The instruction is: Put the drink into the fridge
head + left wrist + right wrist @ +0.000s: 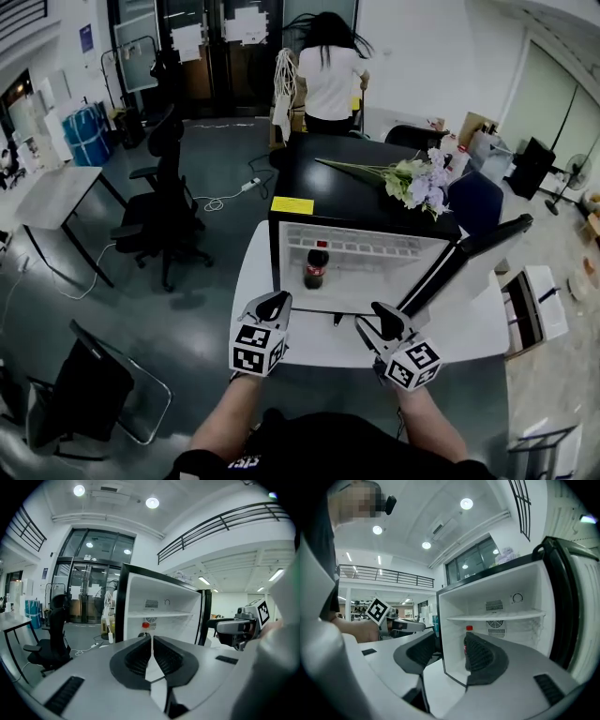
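White table (253,272), centre of the head view: it carries item one, a small black fridge (394,272) with a white interior. Its door (469,258) is swung wide toward the right of the frame.

Item two, the drink (317,267): a dark bottle with a red cap. It stands upright on the fridge floor, under the single shelf, toward the left of the compartment. I see nothing touching it.

Item three, left gripper (272,302): I hold it low in the frame, just left of centre, over the near table edge and short of the fridge opening. In the left gripper view I read its jaws as closed together, with nothing between them.

Item four, right gripper (384,314): it sits beside the left one, just right of centre, near the foot of the door. In the right gripper view its jaws stand apart and grip nothing. The bottle shows beyond them, inside the fridge, and clear of both pads.

On the fridge top:
- a bunch of pale flowers (412,180) lying toward the upper right;
- a yellow note (292,204) at the front left corner.

Surroundings:
- a black office chair (164,211) left of the table;
- a grey desk (52,197) at the far left edge;
- a person in a white top (330,80) at top centre, back turned to me.
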`<state>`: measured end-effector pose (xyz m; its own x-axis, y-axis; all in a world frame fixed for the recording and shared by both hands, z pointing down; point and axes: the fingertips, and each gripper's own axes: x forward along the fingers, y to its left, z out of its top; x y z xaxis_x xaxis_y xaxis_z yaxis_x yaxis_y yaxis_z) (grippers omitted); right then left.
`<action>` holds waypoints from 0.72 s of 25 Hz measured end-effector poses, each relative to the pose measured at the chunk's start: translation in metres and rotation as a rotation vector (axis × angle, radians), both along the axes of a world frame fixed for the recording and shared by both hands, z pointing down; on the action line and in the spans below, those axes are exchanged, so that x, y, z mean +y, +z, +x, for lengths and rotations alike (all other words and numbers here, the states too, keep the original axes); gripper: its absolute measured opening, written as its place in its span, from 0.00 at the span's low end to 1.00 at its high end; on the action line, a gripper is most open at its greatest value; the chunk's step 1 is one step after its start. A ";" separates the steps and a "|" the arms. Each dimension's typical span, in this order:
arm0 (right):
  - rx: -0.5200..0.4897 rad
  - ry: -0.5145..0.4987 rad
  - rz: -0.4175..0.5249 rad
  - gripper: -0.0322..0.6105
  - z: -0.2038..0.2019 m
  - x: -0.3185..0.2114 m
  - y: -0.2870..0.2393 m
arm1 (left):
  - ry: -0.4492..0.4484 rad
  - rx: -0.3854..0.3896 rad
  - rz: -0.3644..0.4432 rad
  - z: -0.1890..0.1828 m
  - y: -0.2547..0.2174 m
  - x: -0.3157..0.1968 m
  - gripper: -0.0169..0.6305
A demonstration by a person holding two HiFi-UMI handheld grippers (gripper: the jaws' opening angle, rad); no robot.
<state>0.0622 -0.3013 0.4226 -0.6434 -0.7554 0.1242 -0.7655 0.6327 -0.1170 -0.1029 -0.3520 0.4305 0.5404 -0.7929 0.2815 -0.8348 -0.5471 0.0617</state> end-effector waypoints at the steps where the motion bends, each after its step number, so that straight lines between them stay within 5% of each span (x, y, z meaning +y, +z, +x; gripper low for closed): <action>1: -0.008 -0.012 0.006 0.39 0.008 0.005 -0.002 | 0.003 -0.001 0.004 0.010 -0.003 0.002 0.07; 10: -0.014 0.062 0.051 0.25 0.081 0.032 -0.020 | 0.005 -0.003 0.030 0.062 -0.019 0.018 0.07; 18: -0.010 0.063 0.107 0.07 0.088 0.046 -0.028 | -0.017 -0.022 0.063 0.059 -0.034 0.025 0.07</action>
